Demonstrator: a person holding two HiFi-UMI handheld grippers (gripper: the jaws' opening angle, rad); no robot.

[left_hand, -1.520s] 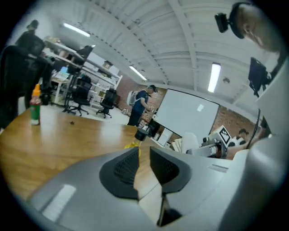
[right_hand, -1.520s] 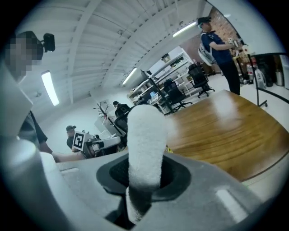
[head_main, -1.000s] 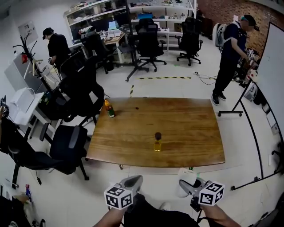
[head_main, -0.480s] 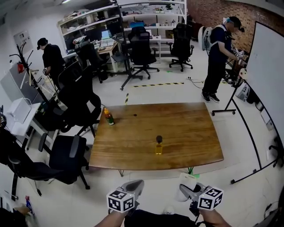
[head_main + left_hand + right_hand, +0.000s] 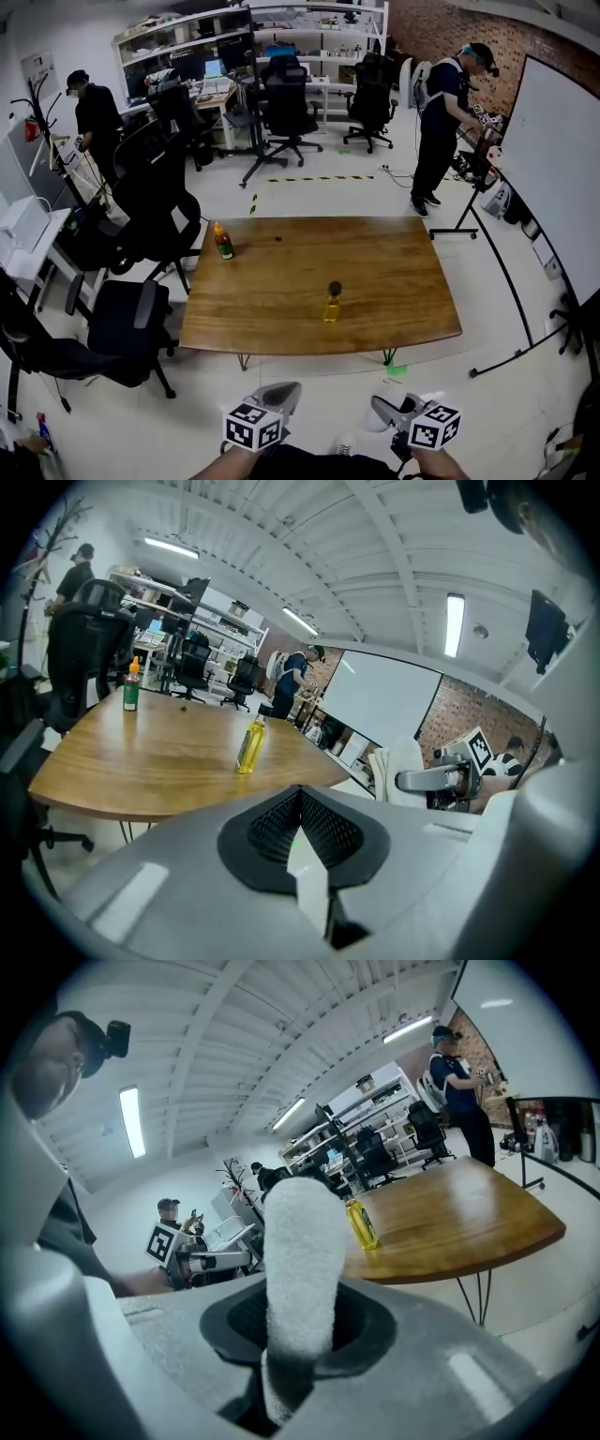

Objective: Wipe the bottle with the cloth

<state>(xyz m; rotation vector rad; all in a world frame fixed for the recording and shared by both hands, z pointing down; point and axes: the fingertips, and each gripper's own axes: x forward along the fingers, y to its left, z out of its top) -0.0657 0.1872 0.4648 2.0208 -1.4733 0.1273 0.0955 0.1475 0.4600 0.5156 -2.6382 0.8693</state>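
A yellow bottle [image 5: 332, 303] with a dark cap stands upright near the front middle of the wooden table [image 5: 403, 309]. It also shows in the left gripper view as the bottle [image 5: 250, 744] and in the right gripper view as the bottle [image 5: 361, 1223]. My right gripper [image 5: 380, 409] is shut on a white cloth [image 5: 300, 1260], which sticks up between its jaws. My left gripper [image 5: 284, 391] is shut with nothing in it. Both grippers hang side by side, short of the table's near edge. The cloth [image 5: 398, 769] shows beside the right gripper [image 5: 412, 780].
A second bottle [image 5: 222, 241] with an orange cap stands at the table's far left corner. Black office chairs [image 5: 122, 319] crowd the left side. A whiteboard on a stand [image 5: 562, 159] is at the right. Two people stand at the back of the room.
The head view has swung, so the room has slid left in the picture. Both grippers sit a little lower in it, still short of the table. Neither grip has changed.
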